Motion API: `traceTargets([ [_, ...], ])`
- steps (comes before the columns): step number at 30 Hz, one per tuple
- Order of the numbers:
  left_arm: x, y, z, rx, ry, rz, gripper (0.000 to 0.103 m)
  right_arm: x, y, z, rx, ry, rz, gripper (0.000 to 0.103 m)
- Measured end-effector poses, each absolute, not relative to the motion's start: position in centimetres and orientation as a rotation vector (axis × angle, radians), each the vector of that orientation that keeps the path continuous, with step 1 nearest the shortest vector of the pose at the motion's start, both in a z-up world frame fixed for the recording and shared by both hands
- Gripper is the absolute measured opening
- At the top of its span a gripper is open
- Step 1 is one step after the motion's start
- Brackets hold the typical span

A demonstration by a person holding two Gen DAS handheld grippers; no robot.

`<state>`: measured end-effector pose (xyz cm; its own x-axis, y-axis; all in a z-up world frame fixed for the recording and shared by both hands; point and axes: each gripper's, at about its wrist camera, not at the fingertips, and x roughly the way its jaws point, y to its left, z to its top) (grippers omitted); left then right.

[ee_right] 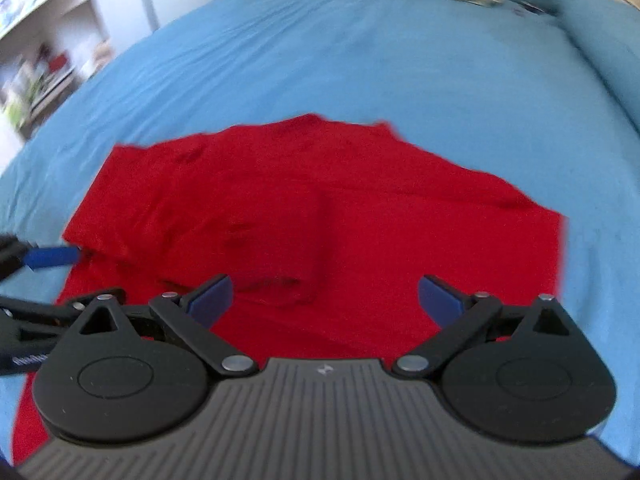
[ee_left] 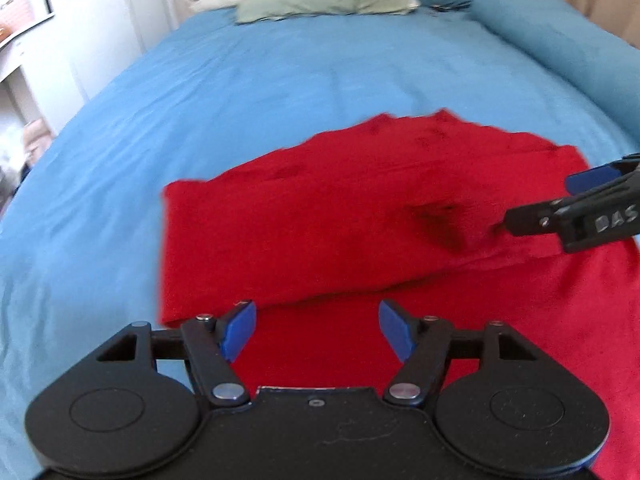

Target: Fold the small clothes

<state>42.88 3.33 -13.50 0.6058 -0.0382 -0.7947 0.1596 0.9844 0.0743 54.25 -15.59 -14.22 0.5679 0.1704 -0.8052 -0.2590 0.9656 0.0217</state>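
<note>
Left hand-held gripper (ee_left: pixel 316 330): jaws spread, nothing between the blue pads, poised over the near part of the red garment (ee_left: pixel 360 208). Right hand-held gripper (ee_right: pixel 324 300): jaws likewise spread and empty, above the same cloth; seen from the left wrist, its fingers reach in over the garment's right side. Neither tool pinches fabric, which suggests a fold has been laid down and let go.

The red garment lies on the bed (ee_left: pixel 280 80), toward its near edge and roughly midway across. One part is doubled over the layer beneath, its free border running across the cloth just ahead of the left pads; the single layer extends toward the near edge. Blur hides what kind of garment it is.

Beyond it the blue sheet is bare up to a pale green pillow (ee_left: pixel 320 0) at the head edge and a blue bolster (ee_left: pixel 560 40) along the right edge. A further fold probably remains.
</note>
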Motion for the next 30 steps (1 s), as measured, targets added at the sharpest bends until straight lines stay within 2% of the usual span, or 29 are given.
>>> traceTargets([
  [2, 43.4, 4.4, -14.0, 0.142, 0.912, -0.097, 0.073, 55.2, -13.7, -15.5, -0.140, 0.933, 0.249, 0.102],
  [4, 43.6, 5.3, -14.3, 0.134, 0.906, -0.092, 0.073, 56.0, -12.3, -16.8, -0.178, 0.943, 0.244, 0.087],
  [6, 43.6, 5.8, -14.3, 0.126, 0.901, -0.090, 0.073, 56.5, -11.9, -17.7, -0.181, 0.960, 0.219, 0.062],
  [8, 43.7, 6.3, -14.4, 0.115, 0.897, -0.084, 0.073, 56.7, -13.0, -17.4, -0.113, 0.957, 0.172, 0.045],
  [9, 43.6, 6.4, -14.2, 0.105, 0.893, -0.081, 0.073, 56.6, -14.0, -16.9, -0.058, 0.951, 0.142, 0.042],
  [11, 43.5, 6.7, -14.1, 0.095, 0.889, -0.075, 0.073, 56.2, -16.2, -16.2, 0.034, 0.939, 0.072, 0.042],
  [13, 43.4, 6.9, -14.1, 0.105, 0.877, -0.064, 0.073, 55.8, -18.8, -15.9, 0.119, 0.935, 0.007, 0.049],
  [15, 43.5, 7.1, -14.4, 0.117, 0.870, -0.057, 0.073, 54.9, -21.5, -16.2, 0.248, 0.920, -0.031, 0.090],
  [16, 43.7, 7.3, -14.7, 0.121, 0.874, -0.057, 0.073, 54.3, -22.6, -16.4, 0.325, 0.907, -0.024, 0.096],
  [17, 43.9, 7.4, -15.1, 0.128, 0.884, -0.056, 0.073, 53.9, -23.4, -16.7, 0.377, 0.900, -0.011, 0.097],
  [22, 44.1, 8.1, -16.4, 0.167, 0.897, -0.047, 0.073, 53.0, -23.4, -17.7, 0.483, 0.919, 0.066, 0.097],
  [26, 44.0, 8.8, -16.7, 0.148, 0.913, -0.026, 0.073, 53.6, -21.4, -17.6, 0.401, 0.908, 0.008, 0.095],
  [28, 44.0, 9.1, -16.9, 0.134, 0.924, -0.009, 0.073, 54.3, -21.1, -17.7, 0.364, 0.904, -0.045, 0.089],
  [30, 44.1, 9.4, -17.1, 0.122, 0.926, 0.005, 0.073, 54.9, -21.0, -18.0, 0.336, 0.903, -0.080, 0.062],
])
